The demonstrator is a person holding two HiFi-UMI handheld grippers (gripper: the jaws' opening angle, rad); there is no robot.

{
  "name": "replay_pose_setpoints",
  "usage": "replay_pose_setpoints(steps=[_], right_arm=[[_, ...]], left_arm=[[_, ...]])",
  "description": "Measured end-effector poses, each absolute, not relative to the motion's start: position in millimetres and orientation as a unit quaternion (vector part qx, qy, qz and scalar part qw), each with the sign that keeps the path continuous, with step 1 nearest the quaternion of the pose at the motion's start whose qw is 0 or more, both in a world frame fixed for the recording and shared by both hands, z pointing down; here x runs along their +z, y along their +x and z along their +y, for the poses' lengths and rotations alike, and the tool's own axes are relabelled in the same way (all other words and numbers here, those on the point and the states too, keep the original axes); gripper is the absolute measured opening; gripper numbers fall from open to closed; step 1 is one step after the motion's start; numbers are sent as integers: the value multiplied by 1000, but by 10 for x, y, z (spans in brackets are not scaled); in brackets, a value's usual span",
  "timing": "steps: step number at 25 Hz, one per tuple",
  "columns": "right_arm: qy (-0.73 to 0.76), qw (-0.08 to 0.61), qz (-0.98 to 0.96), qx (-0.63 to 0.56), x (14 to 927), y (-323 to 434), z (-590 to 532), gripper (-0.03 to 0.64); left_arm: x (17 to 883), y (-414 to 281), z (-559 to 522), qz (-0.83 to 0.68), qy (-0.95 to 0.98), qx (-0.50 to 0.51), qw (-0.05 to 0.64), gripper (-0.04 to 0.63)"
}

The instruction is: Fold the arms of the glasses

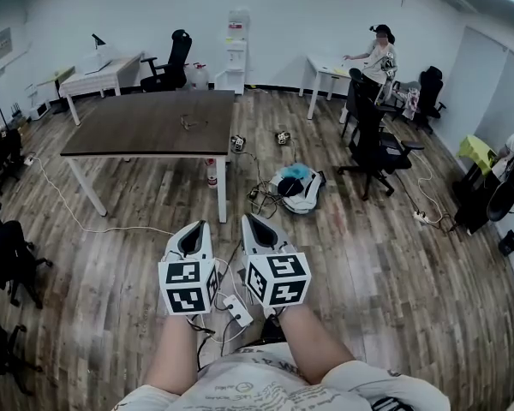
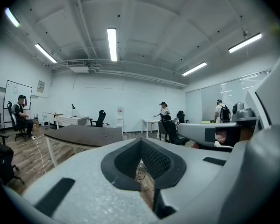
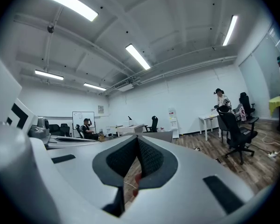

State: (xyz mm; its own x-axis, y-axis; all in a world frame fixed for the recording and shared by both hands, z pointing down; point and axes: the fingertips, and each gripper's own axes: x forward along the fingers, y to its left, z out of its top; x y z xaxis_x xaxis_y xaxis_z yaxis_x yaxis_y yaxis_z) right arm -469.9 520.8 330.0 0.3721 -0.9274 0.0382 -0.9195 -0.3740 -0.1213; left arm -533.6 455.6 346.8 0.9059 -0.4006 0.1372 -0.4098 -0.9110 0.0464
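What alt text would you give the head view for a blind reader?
A person holds a grey left gripper and a grey right gripper side by side, both shut and empty, above a wooden plank floor. Ahead stands a dark brown rectangular table.

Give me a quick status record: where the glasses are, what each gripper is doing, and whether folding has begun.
glasses: lying on the dark table, far ahead of both grippers; too small to tell how the arms stand
left gripper: jaws together, nothing between them, held over the wooden floor
right gripper: jaws together, nothing between them, beside the left one
contact with glasses: none
task status: not begun; judging by the gap, the person likely has to walk to the table first
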Motion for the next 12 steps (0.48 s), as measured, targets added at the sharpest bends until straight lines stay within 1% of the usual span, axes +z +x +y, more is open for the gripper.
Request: replay_pose_setpoints(steps=[6, 12], right_arm=[[-822, 42, 565, -47, 3298, -4465, 5037, 11], [-818, 47, 571, -54, 3322, -4021, 4770, 11]], left_arm=[[3495, -5098, 4409, -211, 975, 64, 35, 14], [3510, -4662, 4159, -216, 973, 73, 36, 14]])
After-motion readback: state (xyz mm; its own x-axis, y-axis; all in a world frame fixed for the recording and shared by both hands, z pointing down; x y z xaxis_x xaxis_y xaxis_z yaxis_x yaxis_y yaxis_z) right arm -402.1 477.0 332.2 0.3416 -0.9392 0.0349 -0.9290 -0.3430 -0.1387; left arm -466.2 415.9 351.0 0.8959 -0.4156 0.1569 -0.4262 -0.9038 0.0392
